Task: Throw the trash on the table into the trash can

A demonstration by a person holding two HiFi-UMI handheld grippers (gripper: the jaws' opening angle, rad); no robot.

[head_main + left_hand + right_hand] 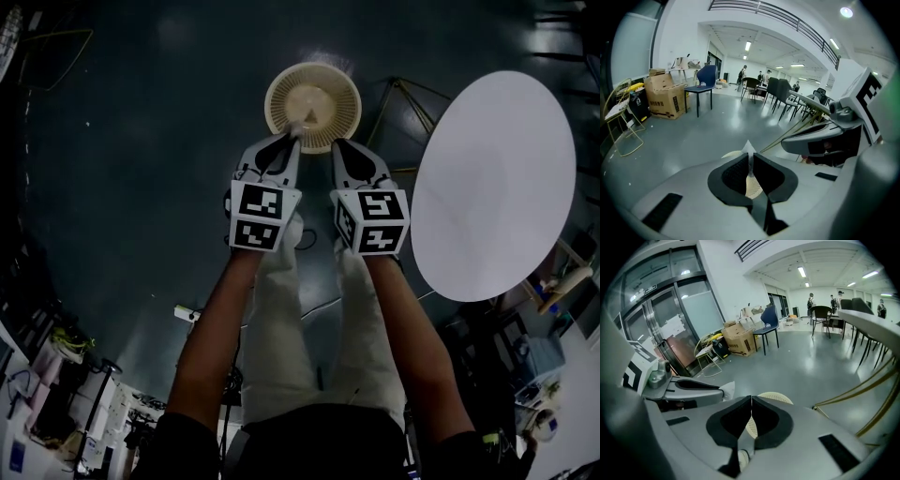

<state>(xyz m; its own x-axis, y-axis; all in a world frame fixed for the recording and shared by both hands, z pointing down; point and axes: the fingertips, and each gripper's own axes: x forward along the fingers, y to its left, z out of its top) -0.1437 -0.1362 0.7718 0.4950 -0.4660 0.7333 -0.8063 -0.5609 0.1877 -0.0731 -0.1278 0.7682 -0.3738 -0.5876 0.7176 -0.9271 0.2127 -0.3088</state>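
Observation:
A cream mesh trash can (323, 89) stands on the dark floor below both grippers. My left gripper (292, 138) is shut on a thin white scrap of paper (749, 151), whose tip sticks up between the pads; in the head view the paper (306, 125) hangs over the can's rim. The can (753, 188) shows through the left gripper's (751, 161) jaws. My right gripper (338, 144) sits close beside it, also above the can's edge. Its (751, 409) jaws are shut with nothing between them, and the can (777, 397) lies just past them.
A round white table (492, 187) with thin gold legs (853, 392) stands to the right. Cardboard boxes (663, 96), a blue chair (704, 82) and a wire rack (621, 122) line the left wall. Dark chairs (776, 93) and people stand far back.

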